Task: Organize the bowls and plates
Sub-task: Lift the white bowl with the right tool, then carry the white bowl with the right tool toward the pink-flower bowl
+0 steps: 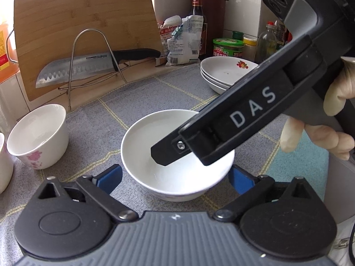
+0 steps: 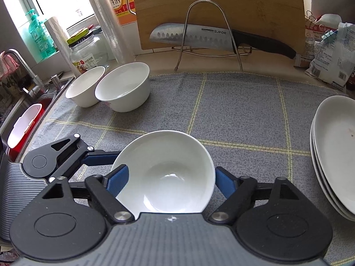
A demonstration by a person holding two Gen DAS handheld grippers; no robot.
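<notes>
A white bowl (image 1: 177,173) (image 2: 164,173) stands on the grey checked mat. My left gripper (image 1: 175,177) is open with a blue pad on each side of the bowl. My right gripper (image 2: 169,177) is also open around the same bowl; one of its fingers (image 1: 168,153) reaches over the rim into the bowl. Two more white bowls (image 2: 123,88) (image 2: 85,86) stand at the mat's far left; one with pink flowers shows in the left wrist view (image 1: 40,136). A stack of white plates (image 2: 335,155) (image 1: 226,73) sits at the right.
A bamboo cutting board (image 2: 221,6) and a knife (image 2: 199,36) on a wire rack stand at the back. Bags (image 2: 328,59), bottles and jars (image 1: 228,47) line the back right. A sink with a tap (image 2: 24,71) lies to the left, by a glass jar (image 2: 86,51).
</notes>
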